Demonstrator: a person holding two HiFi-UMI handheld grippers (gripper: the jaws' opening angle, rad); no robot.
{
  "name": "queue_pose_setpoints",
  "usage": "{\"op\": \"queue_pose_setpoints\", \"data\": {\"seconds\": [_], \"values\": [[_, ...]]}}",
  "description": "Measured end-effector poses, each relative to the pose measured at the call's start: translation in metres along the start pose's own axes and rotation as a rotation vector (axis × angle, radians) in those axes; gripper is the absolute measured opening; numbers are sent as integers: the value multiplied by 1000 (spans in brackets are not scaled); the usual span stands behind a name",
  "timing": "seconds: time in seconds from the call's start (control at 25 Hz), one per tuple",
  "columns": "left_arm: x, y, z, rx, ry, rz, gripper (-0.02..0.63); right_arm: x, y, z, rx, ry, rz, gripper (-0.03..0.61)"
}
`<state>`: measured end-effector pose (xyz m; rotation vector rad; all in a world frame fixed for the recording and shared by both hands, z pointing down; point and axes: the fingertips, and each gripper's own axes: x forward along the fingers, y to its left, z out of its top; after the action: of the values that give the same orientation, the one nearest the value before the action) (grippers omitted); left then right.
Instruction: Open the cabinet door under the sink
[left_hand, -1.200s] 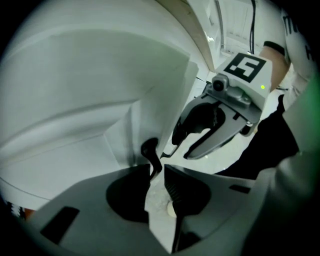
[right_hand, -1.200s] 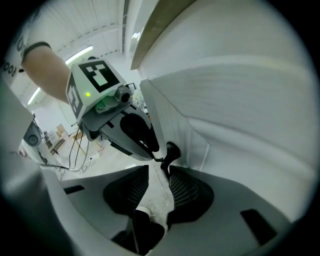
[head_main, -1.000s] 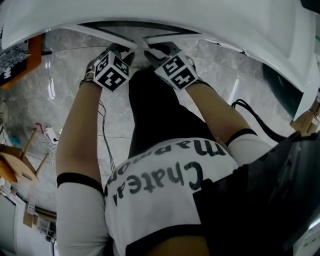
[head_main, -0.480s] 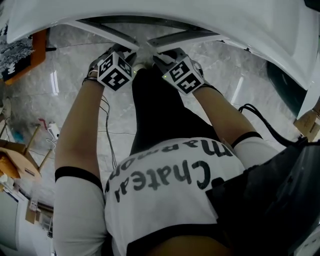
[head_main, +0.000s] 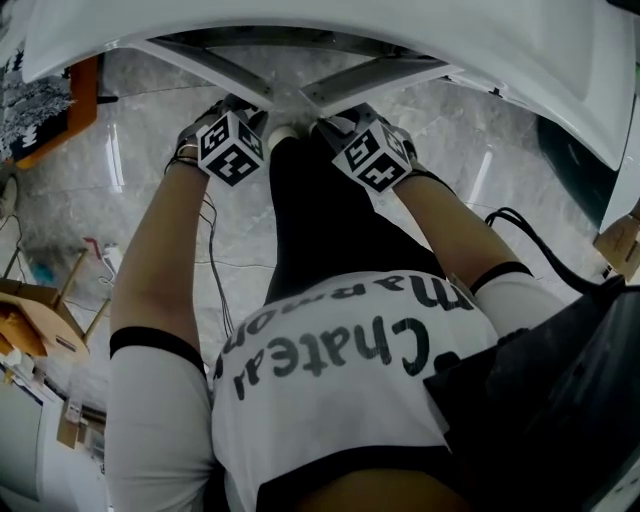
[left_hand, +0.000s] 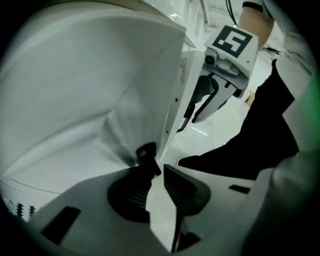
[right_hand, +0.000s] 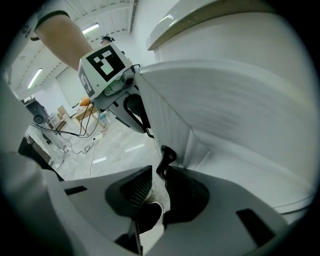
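Observation:
Two white cabinet doors hang ajar under the white sink (head_main: 520, 50), their top edges forming a V: left door (head_main: 200, 62), right door (head_main: 385, 75). My left gripper (head_main: 258, 112) holds the left door's black handle (left_hand: 147, 154) at its fingertips (left_hand: 172, 175). The right gripper (head_main: 325, 122) has the right door's black handle (right_hand: 165, 156) between its pads (right_hand: 182, 187). Both pairs of jaws have just been closing, each with its handle between them. From the left gripper view the right gripper (left_hand: 192, 117) shows at its door's edge. From the right gripper view the left gripper (right_hand: 142, 125) shows likewise.
The person's black-trousered legs (head_main: 320, 220) stand between the doors, a shoe (right_hand: 150, 215) just under the right jaws. Grey marble floor (head_main: 150, 110) carries thin cables (head_main: 210, 260), a thick black cable (head_main: 520, 230) at right and a wooden stool (head_main: 30, 320) at left.
Both doors have swung further out and the V between them has widened. Both grippers have drawn back toward the person and moved apart, still at the handles.

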<state>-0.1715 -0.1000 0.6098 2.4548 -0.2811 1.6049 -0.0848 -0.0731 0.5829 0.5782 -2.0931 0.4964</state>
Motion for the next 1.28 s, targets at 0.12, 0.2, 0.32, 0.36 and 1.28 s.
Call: {"op": "queue_pose_setpoints", "data": {"seconds": [0.12,0.2,0.32,0.36,1.28], "values": [[-2,-5,-7,41,29,-8,64,-3,5,-7,-17,19,4,72],[-4,-8,-11,59,42,-9,64,-6,8,-12,-31,30,6,72],[-5,-8,-17,75,62,0,61,-8,13,-18,-49,49,11,72],[-5,-8,-20,78,69,3,61,-8,14,-19,-54,55,14,72],[-16,-18,-56,158,144,-17,48,-55,46,-118,-233,271,91,75]]}}
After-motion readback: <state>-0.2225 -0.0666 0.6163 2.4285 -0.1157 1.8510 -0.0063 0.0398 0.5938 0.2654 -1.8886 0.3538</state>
